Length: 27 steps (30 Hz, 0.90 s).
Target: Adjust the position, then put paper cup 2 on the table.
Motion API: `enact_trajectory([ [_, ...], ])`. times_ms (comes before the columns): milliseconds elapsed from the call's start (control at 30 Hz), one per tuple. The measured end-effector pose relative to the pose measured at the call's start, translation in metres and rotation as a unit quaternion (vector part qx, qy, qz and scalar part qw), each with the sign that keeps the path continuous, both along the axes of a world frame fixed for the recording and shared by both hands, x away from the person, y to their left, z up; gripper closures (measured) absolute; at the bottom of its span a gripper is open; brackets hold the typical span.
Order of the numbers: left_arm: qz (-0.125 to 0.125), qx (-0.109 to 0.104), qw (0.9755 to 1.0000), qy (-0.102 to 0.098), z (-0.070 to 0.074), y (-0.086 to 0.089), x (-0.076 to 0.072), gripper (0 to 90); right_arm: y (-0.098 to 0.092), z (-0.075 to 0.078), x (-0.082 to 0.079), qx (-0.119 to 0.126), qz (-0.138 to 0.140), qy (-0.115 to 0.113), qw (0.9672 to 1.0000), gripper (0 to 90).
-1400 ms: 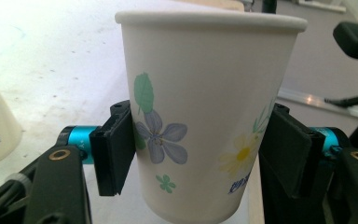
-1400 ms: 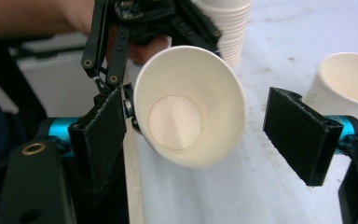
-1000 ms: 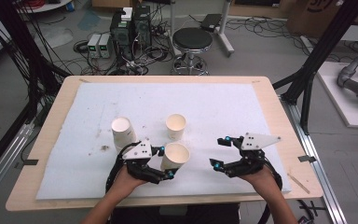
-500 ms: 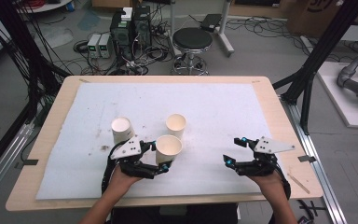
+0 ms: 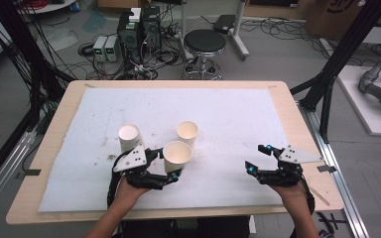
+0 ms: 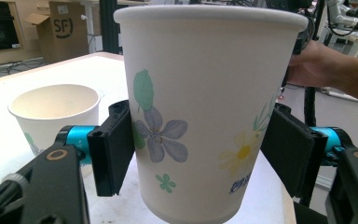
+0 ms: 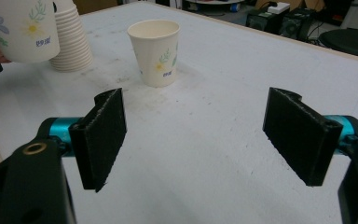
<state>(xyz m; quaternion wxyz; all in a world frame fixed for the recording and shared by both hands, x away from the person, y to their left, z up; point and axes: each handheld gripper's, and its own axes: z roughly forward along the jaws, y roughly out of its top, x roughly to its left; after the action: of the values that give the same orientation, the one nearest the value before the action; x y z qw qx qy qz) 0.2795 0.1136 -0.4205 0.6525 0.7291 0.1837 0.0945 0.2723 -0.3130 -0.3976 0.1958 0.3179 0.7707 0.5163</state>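
Note:
My left gripper [image 5: 166, 166] is shut on a white paper cup with flower prints [image 5: 177, 153], its pads pressed on both sides of the cup [image 6: 200, 116], whose bottom hangs just above the table. A stack of the same cups [image 5: 130, 136] stands to its left and also appears at the top left of the right gripper view [image 7: 72, 46]. A single upright cup [image 5: 187, 133] stands just behind the held one [image 7: 156, 51]. My right gripper [image 5: 256, 157] hovers low near the front right of the mat, open, with nothing between its pads [image 7: 196, 135].
A white mat [image 5: 228, 114] covers the wooden table [image 5: 297, 124]. Beyond the far edge stand a black stool [image 5: 205, 42] and computer boxes with cables [image 5: 139, 29]. Black frame posts [image 5: 345, 54] rise at both sides. The hand holding the right gripper [image 6: 326, 65] appears in the left gripper view.
The left gripper carried the cup a little left and away, closer to the other two cups. The right gripper moved right, toward the table's right edge, still open.

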Motion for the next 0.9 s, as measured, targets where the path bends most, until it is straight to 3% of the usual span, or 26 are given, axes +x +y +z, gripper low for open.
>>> enact_trajectory([
  [567, -0.005, -0.002, 1.0000, 0.002, -0.002, -0.006, 0.002, 29.6, -0.004, 0.001, -0.004, -0.002, -0.010, -0.002, 0.9999, 22.1],
  [900, -0.007, 0.007, 0.9999, 0.003, -0.004, -0.020, 0.011, 29.7, -0.009, -0.001, -0.004, -0.007, -0.019, -0.002, 0.9998, 22.1],
])
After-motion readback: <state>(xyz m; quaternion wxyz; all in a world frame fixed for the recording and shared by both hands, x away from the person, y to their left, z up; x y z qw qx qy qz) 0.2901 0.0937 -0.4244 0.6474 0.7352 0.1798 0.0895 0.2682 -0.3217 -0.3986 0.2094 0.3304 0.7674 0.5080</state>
